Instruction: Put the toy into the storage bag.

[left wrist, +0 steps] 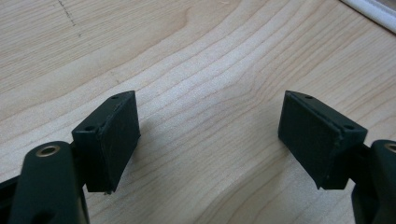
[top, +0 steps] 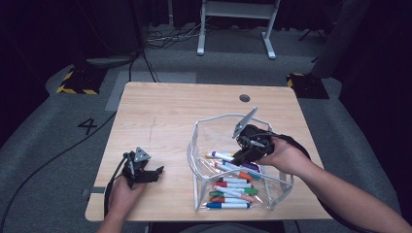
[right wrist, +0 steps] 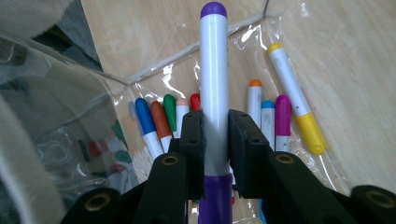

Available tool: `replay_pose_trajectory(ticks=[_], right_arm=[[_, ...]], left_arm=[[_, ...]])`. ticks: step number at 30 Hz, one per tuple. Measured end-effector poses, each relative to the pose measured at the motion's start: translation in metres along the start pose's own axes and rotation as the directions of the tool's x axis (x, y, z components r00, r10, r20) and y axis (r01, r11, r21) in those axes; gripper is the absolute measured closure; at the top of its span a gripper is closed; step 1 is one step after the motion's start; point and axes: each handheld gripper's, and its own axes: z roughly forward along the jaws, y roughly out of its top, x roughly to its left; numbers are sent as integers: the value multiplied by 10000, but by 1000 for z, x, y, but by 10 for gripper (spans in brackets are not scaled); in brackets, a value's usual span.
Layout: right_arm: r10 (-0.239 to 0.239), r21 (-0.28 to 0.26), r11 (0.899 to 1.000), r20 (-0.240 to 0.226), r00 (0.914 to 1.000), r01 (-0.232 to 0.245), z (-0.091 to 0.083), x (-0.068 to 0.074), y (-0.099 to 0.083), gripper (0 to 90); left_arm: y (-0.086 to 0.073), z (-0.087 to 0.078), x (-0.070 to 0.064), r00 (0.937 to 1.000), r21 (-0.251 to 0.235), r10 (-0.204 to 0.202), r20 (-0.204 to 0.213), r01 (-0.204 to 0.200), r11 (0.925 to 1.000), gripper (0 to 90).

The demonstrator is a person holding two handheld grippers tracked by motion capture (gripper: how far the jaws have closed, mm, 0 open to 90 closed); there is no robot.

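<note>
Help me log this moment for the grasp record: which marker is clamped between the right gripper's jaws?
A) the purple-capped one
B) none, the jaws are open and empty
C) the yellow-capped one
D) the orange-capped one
A: in the right gripper view the right gripper has both jaws pressed on the white barrel of the purple marker, whose purple cap sits at the gripper's base, above the clear bin.

Dim surroundings, evenly lit table, soft close-ups
</note>
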Motion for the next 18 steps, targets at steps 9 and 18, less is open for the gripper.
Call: replay_pose_trajectory(ticks=[9,18], right_arm=[[-292,1031,9942,-60,9996,297,24,2,3,764],[-641,2269,9713,-396,9972,715,54,6,7,763]], left_arm=[[0,0,0,10000,4,-9,17,9,10000,209],[0,0,0,10000,22,6,24,-6,10000,208]])
